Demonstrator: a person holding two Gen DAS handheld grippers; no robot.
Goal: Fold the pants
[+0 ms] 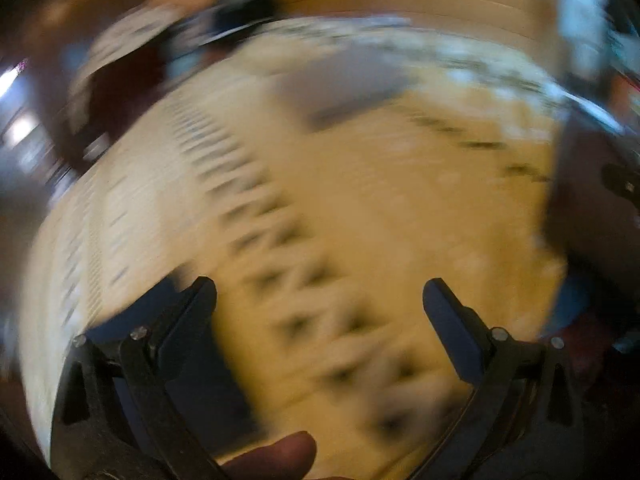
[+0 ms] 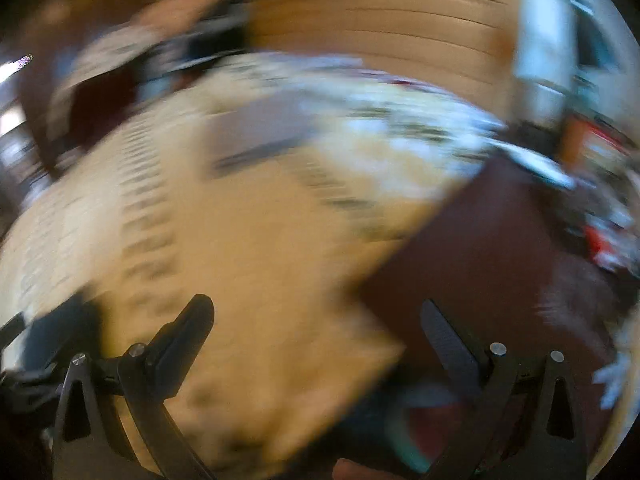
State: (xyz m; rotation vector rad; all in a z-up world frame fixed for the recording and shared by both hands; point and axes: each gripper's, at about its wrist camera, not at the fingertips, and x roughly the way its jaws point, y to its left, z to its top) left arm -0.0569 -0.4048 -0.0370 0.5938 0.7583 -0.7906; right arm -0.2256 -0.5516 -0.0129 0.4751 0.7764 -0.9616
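Jaws of left gripper and right gripper stand apart, holding nothing. Grey pants lie well ahead on patterned bedspread. Risk: heavy blur; a hasty grab could pinch bedspread instead.

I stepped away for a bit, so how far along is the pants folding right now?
Both views are badly motion-blurred. Done: a greyish shape lies on the patterned cloth; it may be the pants, but their fold state cannot be told. In hand: nothing; the left gripper and right gripper are both open and empty above the cloth. Left: cannot be judged from these frames.
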